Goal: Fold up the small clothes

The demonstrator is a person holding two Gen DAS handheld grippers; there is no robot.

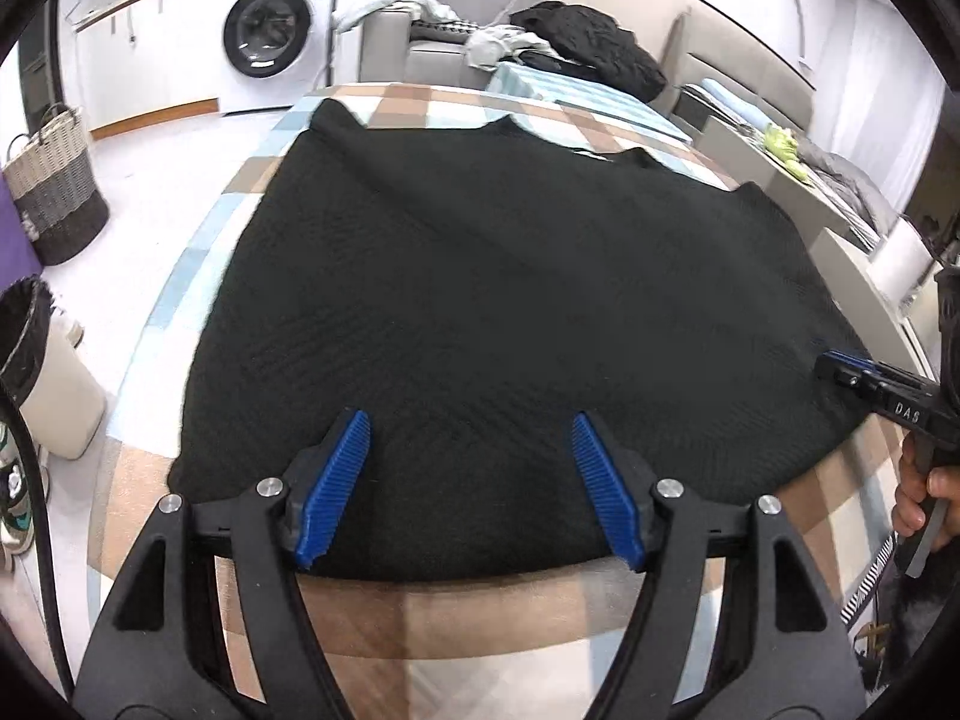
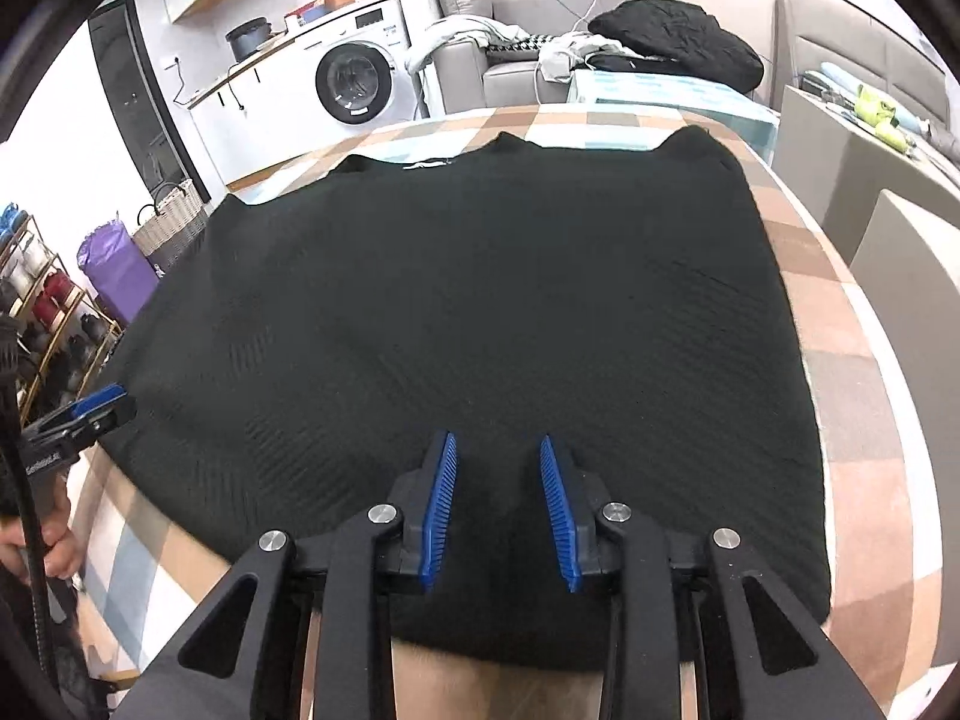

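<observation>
- Lying flat on the checked-cloth desk point(image 1: 420, 606), the black knitted sleeveless garment point(image 1: 510, 300) has its straps at the far edge and its hem nearest both grippers.
- The left gripper point(image 1: 468, 480) hangs over the hem's left part, fingers spread wide, grasping nothing.
- The right gripper point(image 2: 495, 504) hangs over the hem's right part, fingers parted more narrowly, also holding nothing.
- The garment's long axis runs away from the hem, so judging from this, a hem-to-straps fold suits; each gripper is nearest its own hem corner.
</observation>
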